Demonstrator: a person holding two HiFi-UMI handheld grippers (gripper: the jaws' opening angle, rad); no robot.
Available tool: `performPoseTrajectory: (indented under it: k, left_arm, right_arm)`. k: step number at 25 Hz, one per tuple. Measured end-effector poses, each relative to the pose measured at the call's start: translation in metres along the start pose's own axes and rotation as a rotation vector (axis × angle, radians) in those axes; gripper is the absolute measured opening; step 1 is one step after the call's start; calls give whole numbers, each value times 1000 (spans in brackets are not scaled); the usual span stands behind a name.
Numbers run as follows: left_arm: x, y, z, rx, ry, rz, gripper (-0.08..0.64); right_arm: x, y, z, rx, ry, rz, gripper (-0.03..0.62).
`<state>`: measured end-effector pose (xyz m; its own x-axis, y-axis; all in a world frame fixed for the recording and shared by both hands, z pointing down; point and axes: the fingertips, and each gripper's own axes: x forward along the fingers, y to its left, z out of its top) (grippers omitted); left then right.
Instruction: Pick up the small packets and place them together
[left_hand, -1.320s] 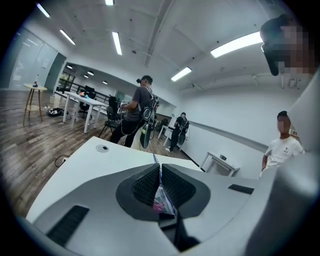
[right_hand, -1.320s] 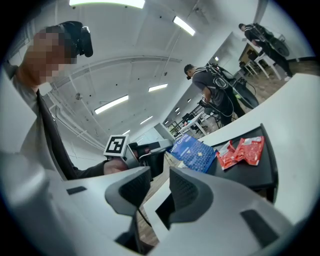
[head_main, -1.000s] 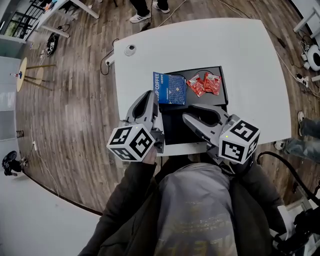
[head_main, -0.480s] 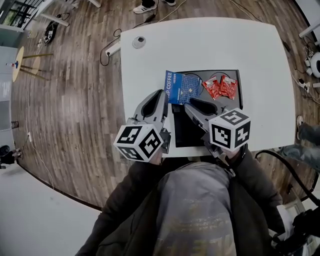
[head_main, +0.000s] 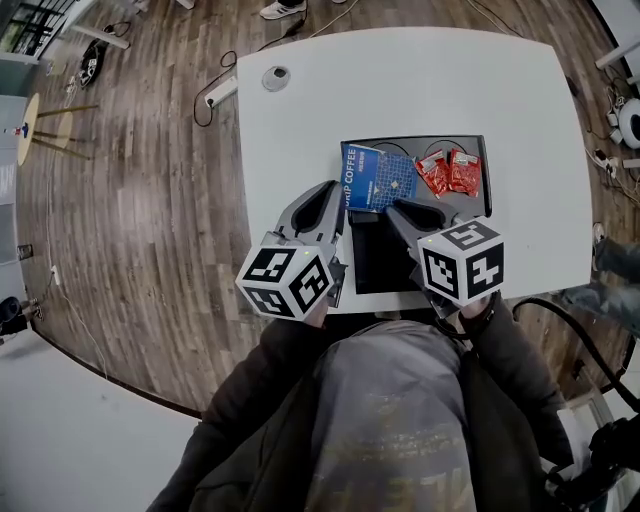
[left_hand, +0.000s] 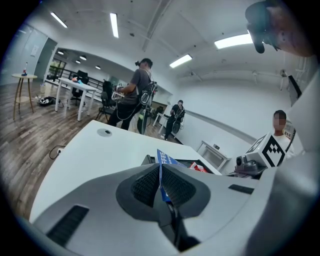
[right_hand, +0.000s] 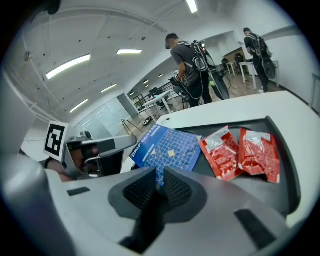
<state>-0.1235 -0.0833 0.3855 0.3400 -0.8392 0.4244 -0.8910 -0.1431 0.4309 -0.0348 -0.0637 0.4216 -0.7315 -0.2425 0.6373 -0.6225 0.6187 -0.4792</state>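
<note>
Starting with the blue packet: in the far-left corner of the tray, along its left edge, that side looking tipped up a bit rather than lying flat. Two red packets side by side in the far-right corner, touching each other, just beside the blue one but not stacked with it. So nearly grouped already, judging by the layout, maybe just needing a final nudge together. Tray itself parked at the near edge of the tabletop, right of the middle.

Left gripper pinching the blue packet's left edge, jaws pressed nearly together, thin blue sheet sandwiched edge-on between the pads. Right gripper set at the same packet's near edge: jaws just been closing, down to a narrow slit, packet's edge poking into the gap, no clear squeeze yet.

Guessing a two-handed hold to stop a floppy sachet from folding on the way over to the red ones. Worth watching for a slip on the looser right side.
</note>
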Motion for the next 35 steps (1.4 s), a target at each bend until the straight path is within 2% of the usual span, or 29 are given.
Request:
performPoseTrajectory:
  k: [6, 9, 13, 17, 21, 23, 25, 28, 33, 35]
  left_arm:
    - [-21, 13, 18, 47, -59, 34, 2]
    - [-31, 8, 21, 75, -73, 38, 2]
    - [-39, -9, 19, 104, -88, 22, 2]
    - [-50, -29, 10, 129, -89, 12, 2]
    - [-47, -56, 4, 181, -100, -26, 0]
    - [-42, -68, -13, 189, -65, -43, 1]
    - [-37, -82, -32, 190, -20, -65, 1]
    - [-28, -101, -54, 191, 27, -98, 2]
    - [-17, -125, -67, 195, 53, -133, 0]
    - [-15, -129, -69, 196, 57, -142, 0]
  right_arm:
    - [-1, -1, -1, 15, -13, -6, 52]
    - [-3, 0, 5, 54, -77, 25, 54]
    - [-12, 7, 15, 45, -170, 73, 54]
    - [-31, 35, 7, -56, -201, 132, 54]
    - [-45, 65, -16, -206, -159, 235, 54]
    - [-49, 65, -37, -204, -120, 258, 53]
    - [-55, 57, -57, -167, -96, 252, 52]
    - [-67, 40, -65, -146, -114, 218, 52]
    - [-84, 17, -65, -115, -124, 168, 52]
    - [-86, 7, -66, -112, -112, 119, 52]
